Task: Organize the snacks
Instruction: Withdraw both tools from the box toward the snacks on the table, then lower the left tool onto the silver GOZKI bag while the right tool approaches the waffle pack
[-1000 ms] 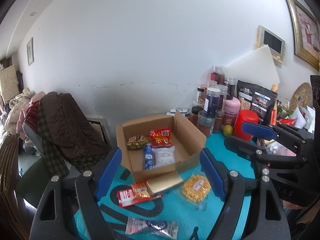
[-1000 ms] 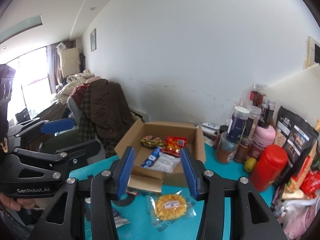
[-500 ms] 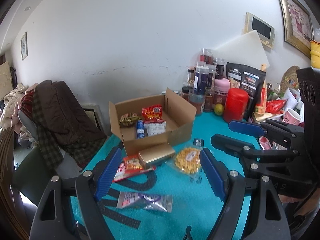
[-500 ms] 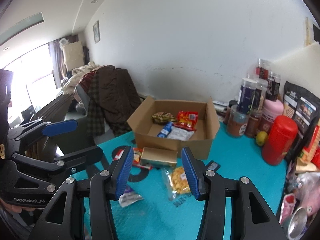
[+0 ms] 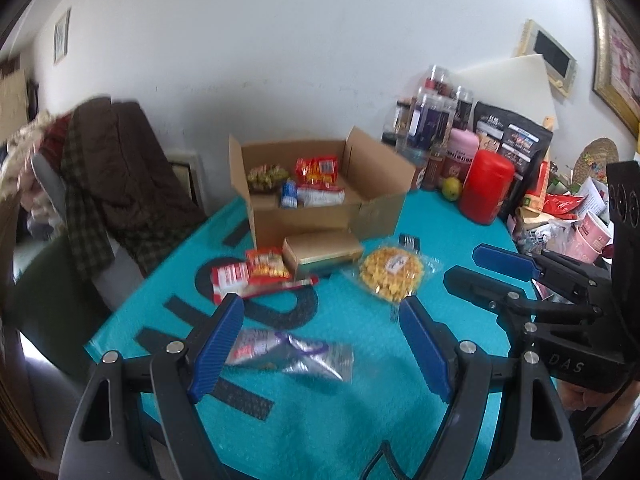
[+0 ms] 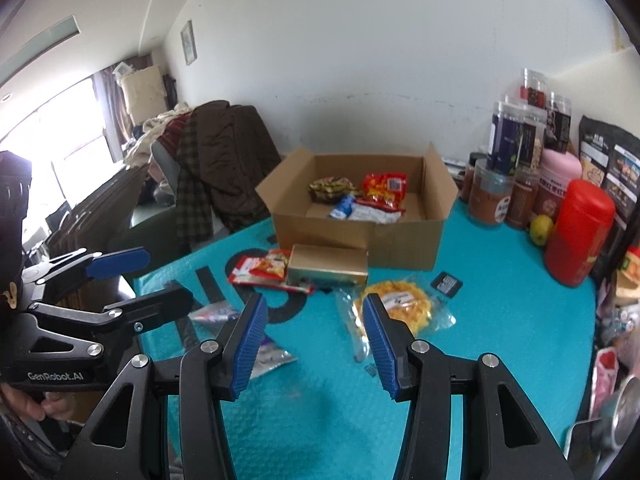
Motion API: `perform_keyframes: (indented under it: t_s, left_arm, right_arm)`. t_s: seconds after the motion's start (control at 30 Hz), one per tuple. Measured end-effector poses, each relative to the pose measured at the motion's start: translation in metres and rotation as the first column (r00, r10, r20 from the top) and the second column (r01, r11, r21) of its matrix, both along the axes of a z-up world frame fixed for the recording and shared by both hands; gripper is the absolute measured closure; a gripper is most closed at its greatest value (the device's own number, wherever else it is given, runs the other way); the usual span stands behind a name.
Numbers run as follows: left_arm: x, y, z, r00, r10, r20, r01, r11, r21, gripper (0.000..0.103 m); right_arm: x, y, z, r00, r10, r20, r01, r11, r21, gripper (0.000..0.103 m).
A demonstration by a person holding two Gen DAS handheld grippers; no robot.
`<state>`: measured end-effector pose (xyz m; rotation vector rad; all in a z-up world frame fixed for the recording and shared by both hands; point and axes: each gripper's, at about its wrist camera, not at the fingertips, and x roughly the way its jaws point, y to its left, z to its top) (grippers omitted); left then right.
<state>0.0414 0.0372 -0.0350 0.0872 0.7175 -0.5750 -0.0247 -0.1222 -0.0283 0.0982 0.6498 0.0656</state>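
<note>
left gripper [image 5: 322, 346]: jaws wide, nothing held, above a blurry silver packet [image 5: 292, 354]
right gripper [image 6: 312, 346]: narrower gap, empty, by the yellow snack bag [image 6: 400, 310]
box [image 6: 360, 236]: open, far side of the desk [image 6: 500, 320], some snacks inside
open room: bare teal in front
cut off: clutter at right edge

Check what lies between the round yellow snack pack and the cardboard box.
In the right wrist view, a gold box lies between the yellow snack pack and the cardboard box, against the carton's front wall.
</note>
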Motion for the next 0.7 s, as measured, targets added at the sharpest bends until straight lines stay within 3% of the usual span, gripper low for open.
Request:
perform_keyframes:
  t_s: [0.23, 0.43, 0.53, 0.6, 0.67, 0.7]
  left_arm:
    - [0.019, 0.006, -0.039, 0.990, 0.044, -0.134, -0.045, 0.999, -0.006, 0.023]
    - [0.034, 0.012, -0.067, 0.968, 0.058, -0.245, -0.063, 0.998, -0.013, 0.023]
    - [0.042, 0.010, -0.080, 0.949, 0.049, -0.311, -0.062, 0.998, -0.032, 0.023]
    - [0.047, 0.006, -0.086, 0.941, 0.046, -0.335, -0.057, 0.998, -0.022, 0.023]
    - [0.051, 0.003, -0.092, 0.937, 0.051, -0.347, -0.059, 0.998, -0.011, 0.023]
    - [0.055, 0.001, -0.096, 0.933, 0.053, -0.357, -0.058, 0.998, -0.006, 0.023]
  right_arm:
    - [0.016, -0.009, -0.038, 0.994, -0.034, -0.103, 0.036, 0.999, 0.017, 0.053]
    - [0.027, -0.016, -0.057, 0.986, -0.067, -0.153, 0.068, 0.998, 0.003, 0.039]
    - [0.034, -0.021, -0.062, 0.982, -0.090, -0.167, 0.089, 0.996, -0.011, 0.020]
    - [0.038, -0.024, -0.064, 0.981, -0.096, -0.169, 0.094, 0.995, -0.020, 0.018]
    - [0.044, -0.027, -0.066, 0.978, -0.104, -0.178, 0.097, 0.994, -0.050, 0.000]
    - [0.047, -0.028, -0.067, 0.977, -0.114, -0.178, 0.103, 0.992, -0.073, 0.000]
